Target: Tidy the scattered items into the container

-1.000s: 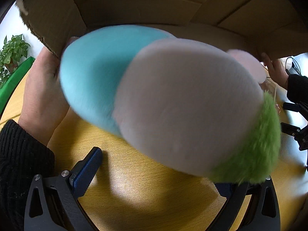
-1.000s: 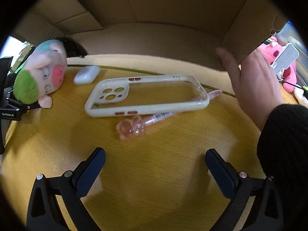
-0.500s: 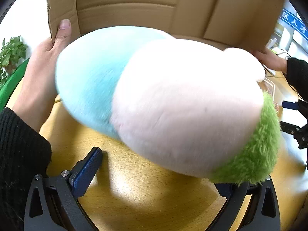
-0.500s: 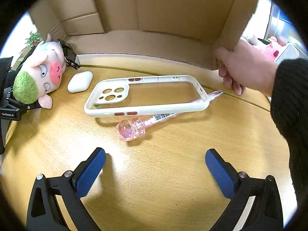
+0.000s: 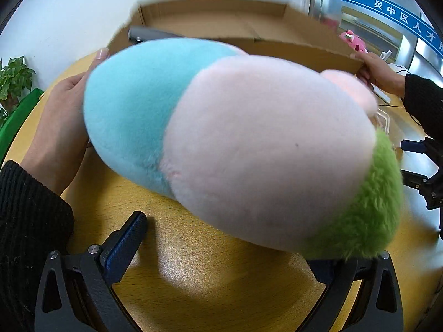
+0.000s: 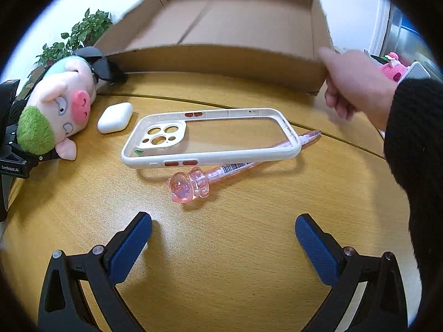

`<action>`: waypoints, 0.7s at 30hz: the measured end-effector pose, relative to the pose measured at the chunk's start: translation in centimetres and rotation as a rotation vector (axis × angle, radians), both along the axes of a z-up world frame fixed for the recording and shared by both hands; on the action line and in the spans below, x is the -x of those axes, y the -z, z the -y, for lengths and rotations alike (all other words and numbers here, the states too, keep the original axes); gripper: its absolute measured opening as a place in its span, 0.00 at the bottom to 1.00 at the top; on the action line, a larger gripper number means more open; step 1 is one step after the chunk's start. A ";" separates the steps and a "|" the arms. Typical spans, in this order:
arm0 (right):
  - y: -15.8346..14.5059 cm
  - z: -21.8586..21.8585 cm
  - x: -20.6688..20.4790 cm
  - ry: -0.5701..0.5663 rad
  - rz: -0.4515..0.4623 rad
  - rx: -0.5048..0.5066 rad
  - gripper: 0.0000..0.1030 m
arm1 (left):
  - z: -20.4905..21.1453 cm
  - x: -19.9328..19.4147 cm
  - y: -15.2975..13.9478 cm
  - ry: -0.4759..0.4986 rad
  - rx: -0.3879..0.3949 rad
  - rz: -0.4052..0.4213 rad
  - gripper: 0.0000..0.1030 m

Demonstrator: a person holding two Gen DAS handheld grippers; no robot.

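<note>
A plush pig [image 5: 235, 144] with a blue body, pale pink head and green hair lies close in front of my open left gripper [image 5: 221, 251], filling that view; it also shows in the right wrist view [image 6: 55, 113]. My right gripper [image 6: 223, 244] is open and empty above the table. Ahead of it lie a white phone case [image 6: 210, 138], a pink pen [image 6: 221, 174] with a bear top partly under the case, and a white earbud case [image 6: 115, 117]. Two bare hands hold the shallow cardboard box [image 6: 221, 61] at its corners; it also shows in the left wrist view [image 5: 290, 44].
The round wooden table [image 6: 221, 249] carries everything. Black sunglasses [image 6: 102, 66] lie by the plush's head against the box. A potted plant [image 6: 77, 33] stands at the far left and a pink plush toy [image 6: 393, 69] sits at the far right.
The hands have tipped the cardboard box back and down, so its open top now faces up behind the items. Both grippers and the items on the table have stayed put.
</note>
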State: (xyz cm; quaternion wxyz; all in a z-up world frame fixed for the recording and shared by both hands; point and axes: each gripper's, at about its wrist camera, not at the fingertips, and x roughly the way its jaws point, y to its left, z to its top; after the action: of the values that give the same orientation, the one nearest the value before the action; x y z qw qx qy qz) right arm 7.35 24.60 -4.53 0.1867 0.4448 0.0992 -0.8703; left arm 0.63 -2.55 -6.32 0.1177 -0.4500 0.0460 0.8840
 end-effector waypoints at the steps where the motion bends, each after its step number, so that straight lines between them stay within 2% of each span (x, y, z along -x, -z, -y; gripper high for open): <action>1: 0.0 0.0 0.0 0.000 0.000 0.000 1.00 | -0.1 -0.1 -0.1 0.000 0.000 0.000 1.00; 21: -0.1 0.0 0.0 -0.001 0.000 0.000 1.00 | -0.3 -0.1 0.0 -0.002 0.001 0.000 1.00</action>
State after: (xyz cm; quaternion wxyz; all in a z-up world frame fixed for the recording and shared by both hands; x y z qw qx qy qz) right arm 7.38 24.60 -4.44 0.1872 0.4445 0.0994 -0.8703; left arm 0.77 -2.25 -6.31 0.1167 -0.4500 0.0458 0.8842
